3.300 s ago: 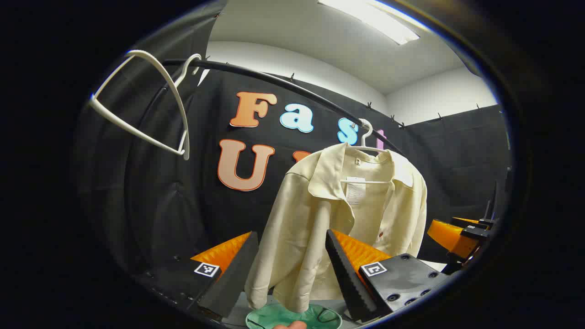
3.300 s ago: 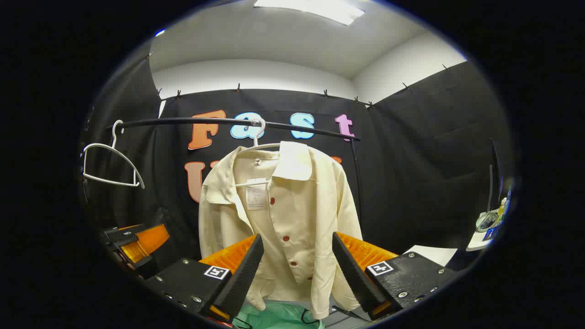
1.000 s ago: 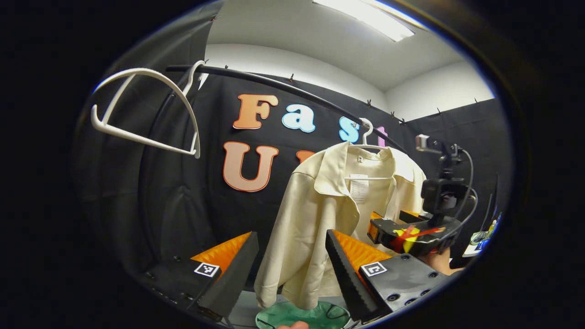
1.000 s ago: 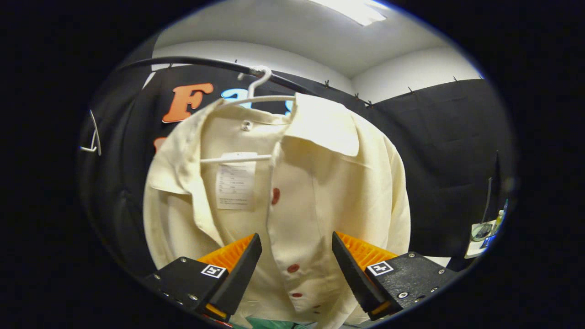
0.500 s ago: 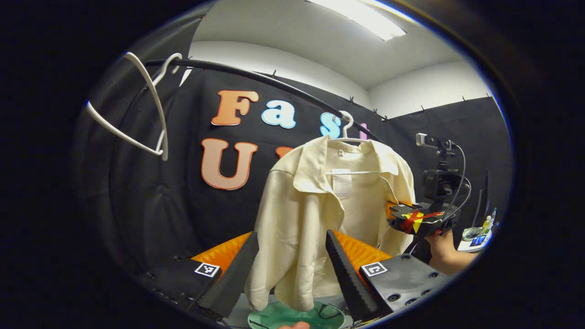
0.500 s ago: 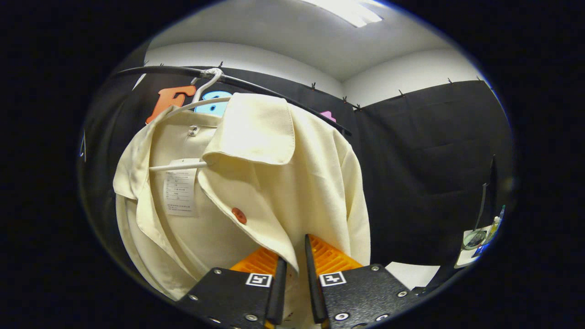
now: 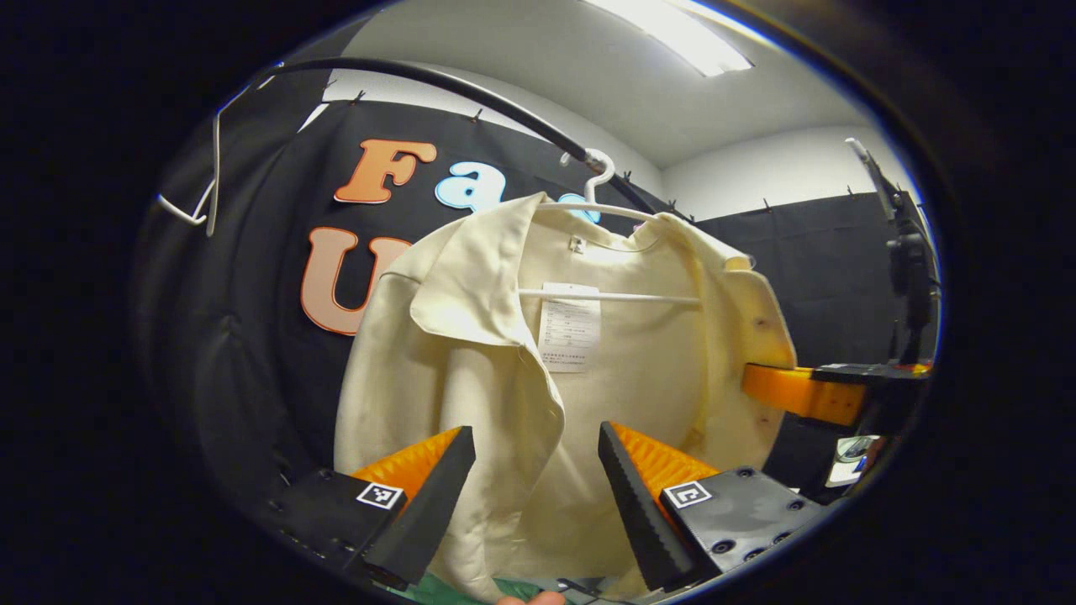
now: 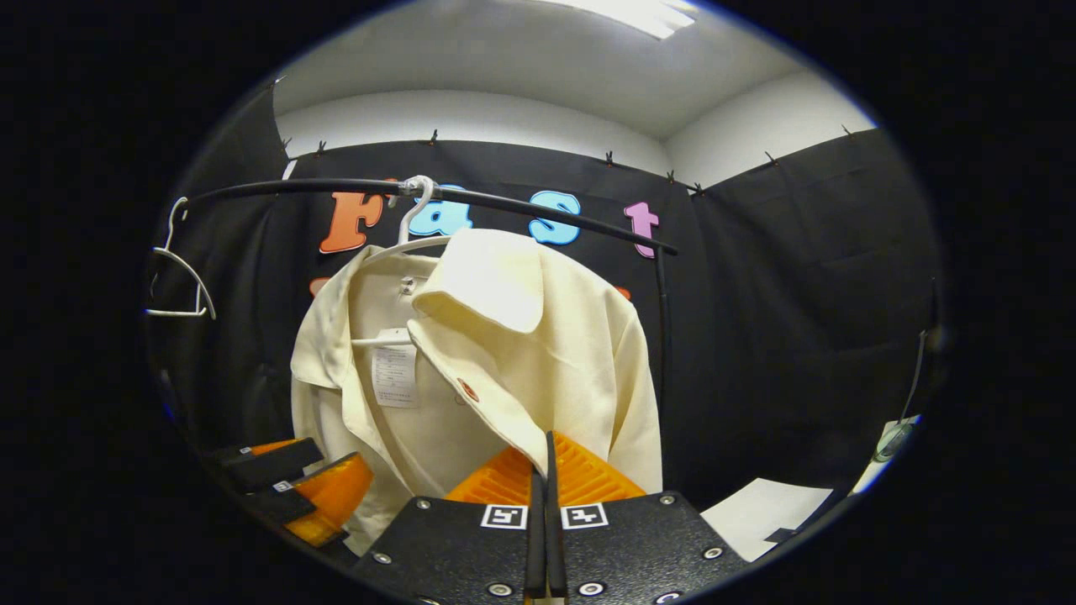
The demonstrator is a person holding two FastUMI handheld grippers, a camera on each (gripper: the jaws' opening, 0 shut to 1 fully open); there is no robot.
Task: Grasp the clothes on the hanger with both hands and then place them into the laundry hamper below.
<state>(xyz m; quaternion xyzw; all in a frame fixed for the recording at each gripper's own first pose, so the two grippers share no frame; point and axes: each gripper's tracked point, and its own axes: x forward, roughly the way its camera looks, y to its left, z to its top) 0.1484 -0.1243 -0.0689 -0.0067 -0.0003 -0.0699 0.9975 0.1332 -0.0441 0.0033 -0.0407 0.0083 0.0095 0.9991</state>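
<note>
Shirt [image 8: 538,353] hangs on hanger [image 7: 601,206]; right gripper [image 8: 544,470] pinches its front edge, left gripper [image 7: 534,470] spread wide.

Since the earliest frames the right gripper [image 8: 544,470] goes from wide open and well back from the cream shirt [image 8: 504,353] to closed flat on its front edge, pulling that panel outward on the white hanger [image 8: 412,227]. The left gripper [image 7: 534,479], jaws apart as before, is now much nearer the shirt [image 7: 504,353], whose open front spreads between its fingers [image 7: 626,479]. The empty hanger [image 7: 202,185] slides toward the view's left rim.
</note>
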